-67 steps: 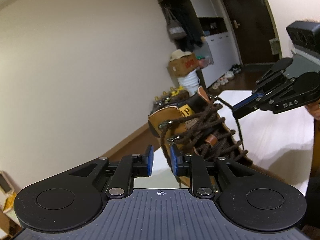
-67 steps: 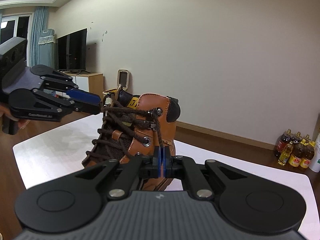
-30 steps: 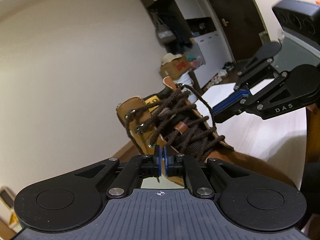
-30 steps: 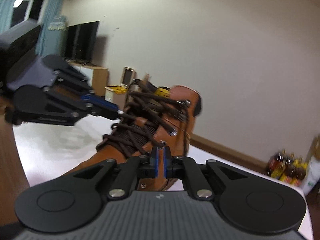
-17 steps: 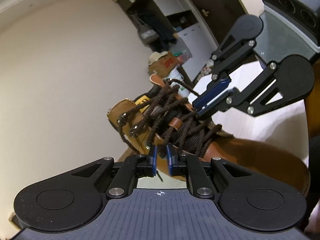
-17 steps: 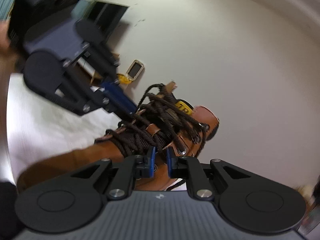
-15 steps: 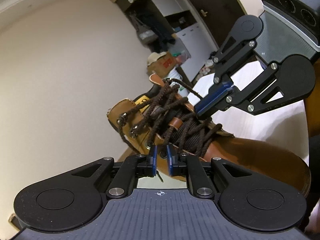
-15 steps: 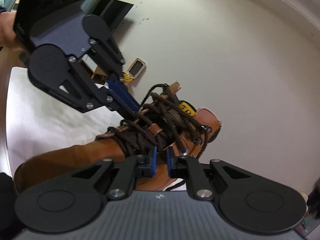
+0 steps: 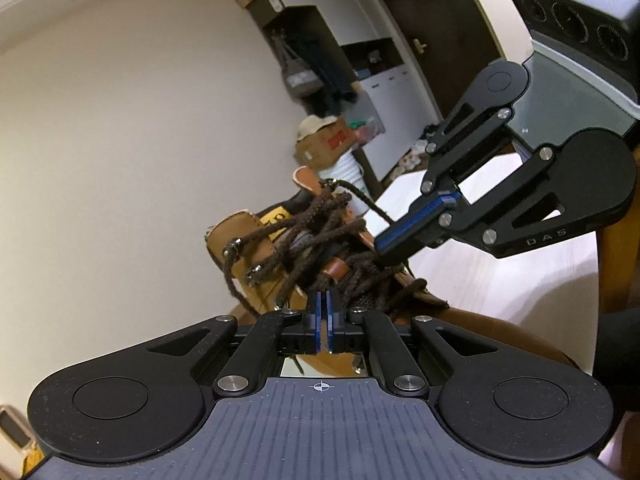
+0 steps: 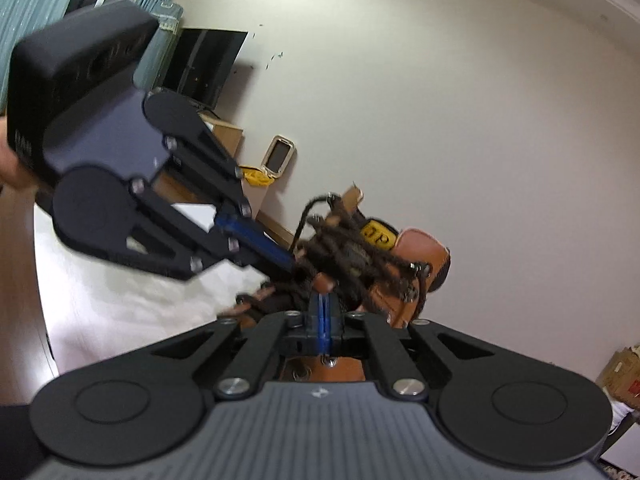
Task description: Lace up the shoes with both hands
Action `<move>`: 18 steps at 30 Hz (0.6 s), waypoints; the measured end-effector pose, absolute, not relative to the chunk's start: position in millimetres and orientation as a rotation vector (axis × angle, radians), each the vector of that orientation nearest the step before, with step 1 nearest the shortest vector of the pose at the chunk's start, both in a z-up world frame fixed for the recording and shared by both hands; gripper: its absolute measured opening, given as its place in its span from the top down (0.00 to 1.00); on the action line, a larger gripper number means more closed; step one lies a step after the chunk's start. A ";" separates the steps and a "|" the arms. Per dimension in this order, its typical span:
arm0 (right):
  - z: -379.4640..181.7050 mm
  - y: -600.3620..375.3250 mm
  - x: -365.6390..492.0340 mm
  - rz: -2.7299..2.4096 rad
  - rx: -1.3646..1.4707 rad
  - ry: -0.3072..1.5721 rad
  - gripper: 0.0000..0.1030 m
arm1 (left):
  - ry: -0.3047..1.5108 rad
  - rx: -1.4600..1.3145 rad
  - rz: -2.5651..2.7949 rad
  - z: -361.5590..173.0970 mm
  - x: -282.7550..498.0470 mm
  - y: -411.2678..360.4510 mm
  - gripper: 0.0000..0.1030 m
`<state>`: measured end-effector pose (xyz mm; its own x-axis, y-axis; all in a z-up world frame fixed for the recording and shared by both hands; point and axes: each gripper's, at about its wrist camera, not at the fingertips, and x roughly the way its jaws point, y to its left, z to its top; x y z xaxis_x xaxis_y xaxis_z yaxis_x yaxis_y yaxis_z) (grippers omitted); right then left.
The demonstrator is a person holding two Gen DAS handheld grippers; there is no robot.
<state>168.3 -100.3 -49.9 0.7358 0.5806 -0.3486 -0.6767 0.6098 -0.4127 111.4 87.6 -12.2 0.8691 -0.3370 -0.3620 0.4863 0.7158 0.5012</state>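
A tan leather boot with dark brown laces lies on a white table. In the left wrist view my left gripper sits low over the middle of the lacing. Its jaws are closing on a crossing lace strand, with only a thin slit between the blue pads. My right gripper comes in from the right, its tips pressed into the laces on that side. In the right wrist view the boot is blurred. There my right gripper is closing on a lace beside the leather tongue loop, and my left gripper reaches in from the left.
The bare white table spreads around the boot. A cardboard box, white cabinets and a dark door stand at the back. A television is far left, and a person's hand shows at the edge.
Both grippers moved in over the lacing and both views rolled. Their pads stood slightly apart around the laces half a second ago and have now closed together.
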 end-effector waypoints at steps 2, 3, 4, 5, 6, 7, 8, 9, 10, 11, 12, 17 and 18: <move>-51.3 -100.5 165.0 0.728 -0.580 0.176 0.96 | 0.263 0.627 -0.466 -11.3 108.2 89.9 0.96; -51.6 -101.1 162.6 0.724 -0.592 0.166 0.96 | 0.263 0.617 -0.470 -10.5 105.6 92.7 0.96; -51.9 -101.7 160.1 0.721 -0.604 0.155 0.96 | 0.257 0.595 -0.472 -8.7 102.4 97.4 0.95; -48.9 -105.5 159.0 0.714 -0.589 0.151 0.96 | 0.249 0.580 -0.467 -6.4 101.5 101.5 0.92; -46.5 -108.4 158.8 0.711 -0.573 0.148 0.96 | 0.242 0.571 -0.458 -4.1 102.0 104.9 0.92; -44.3 -111.1 160.6 0.705 -0.561 0.143 0.96 | 0.236 0.567 -0.450 -2.5 102.4 107.4 0.92; -42.7 -113.5 161.3 0.692 -0.552 0.135 0.96 | 0.227 0.576 -0.430 -1.5 103.2 109.5 0.92; -41.6 -115.4 163.0 0.679 -0.550 0.128 0.96 | 0.224 0.587 -0.418 -1.1 103.9 110.3 0.92; -40.6 -117.3 164.7 0.665 -0.549 0.121 0.96 | 0.225 0.597 -0.416 -1.3 102.4 110.3 0.92; -40.3 -117.6 166.3 0.663 -0.551 0.126 0.96 | 0.224 0.614 -0.415 -1.5 101.8 109.1 0.92; -40.1 -117.8 167.8 0.662 -0.554 0.131 0.96 | 0.219 0.637 -0.412 -2.1 102.6 106.6 0.92; -45.9 -111.0 178.2 0.639 -0.606 0.123 0.96 | 0.203 0.727 -0.396 -7.5 112.8 94.1 0.92; -47.2 -110.1 179.4 0.634 -0.614 0.121 0.96 | 0.200 0.734 -0.397 -8.6 112.9 92.7 0.92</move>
